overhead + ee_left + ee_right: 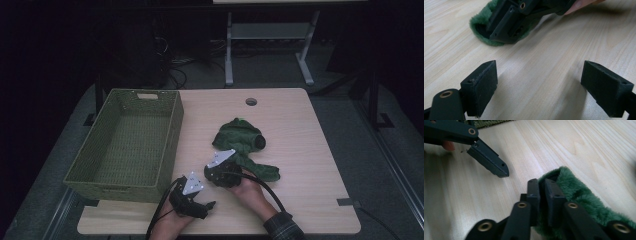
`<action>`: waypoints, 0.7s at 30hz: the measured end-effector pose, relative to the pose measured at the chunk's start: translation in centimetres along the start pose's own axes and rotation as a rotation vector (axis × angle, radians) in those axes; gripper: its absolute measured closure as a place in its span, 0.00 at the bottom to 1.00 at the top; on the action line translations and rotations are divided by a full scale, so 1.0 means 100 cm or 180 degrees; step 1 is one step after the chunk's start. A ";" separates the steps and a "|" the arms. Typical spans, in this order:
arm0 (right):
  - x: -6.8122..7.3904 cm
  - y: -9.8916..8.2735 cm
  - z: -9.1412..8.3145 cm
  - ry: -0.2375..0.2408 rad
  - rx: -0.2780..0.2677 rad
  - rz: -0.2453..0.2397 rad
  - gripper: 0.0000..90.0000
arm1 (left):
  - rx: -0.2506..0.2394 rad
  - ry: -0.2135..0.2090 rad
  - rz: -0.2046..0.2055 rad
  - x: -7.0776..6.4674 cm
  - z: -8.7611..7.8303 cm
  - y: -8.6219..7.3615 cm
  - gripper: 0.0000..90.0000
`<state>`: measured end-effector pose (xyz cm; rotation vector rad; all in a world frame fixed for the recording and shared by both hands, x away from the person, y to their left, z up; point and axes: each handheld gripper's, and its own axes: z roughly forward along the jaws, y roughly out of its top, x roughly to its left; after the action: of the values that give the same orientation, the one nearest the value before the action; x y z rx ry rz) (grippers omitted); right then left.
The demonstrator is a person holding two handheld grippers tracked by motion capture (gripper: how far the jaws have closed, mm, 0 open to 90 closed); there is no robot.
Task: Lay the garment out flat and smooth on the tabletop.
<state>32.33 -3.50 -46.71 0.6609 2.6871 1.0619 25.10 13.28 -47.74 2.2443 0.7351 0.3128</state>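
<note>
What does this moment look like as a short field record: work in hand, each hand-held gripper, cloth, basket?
work in hand: gripping a green cloth on the wooden table
right hand-held gripper: shut on the cloth's fuzzy edge
left hand-held gripper: open, nothing between its pads, just above the bare table near the cloth
cloth: crumpled mid-table, one strip trailing toward the person
basket: green, woven, on the table's left, nothing in it

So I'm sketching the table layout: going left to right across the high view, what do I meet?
Green woven basket → left gripper, jaws open over bare table → right gripper, shut on the green cloth → bare wooden table.
</note>
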 end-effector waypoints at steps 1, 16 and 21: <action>0.001 0.000 0.000 -0.0014 0.0009 -0.0007 0.94 | 0.0001 0.0000 0.0002 0.000 0.000 0.000 0.15; -0.013 0.001 -0.045 0.0230 -0.0529 0.0376 0.94 | 0.0005 0.0006 0.0018 0.001 0.000 0.000 0.15; -0.024 -0.007 -0.061 0.0129 -0.0660 0.0383 0.94 | 0.0003 0.0007 0.0020 0.001 0.000 0.000 0.15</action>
<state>32.23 -8.77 -42.72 0.7765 2.5493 1.3751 25.15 13.31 -47.73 2.2479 0.7297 0.3180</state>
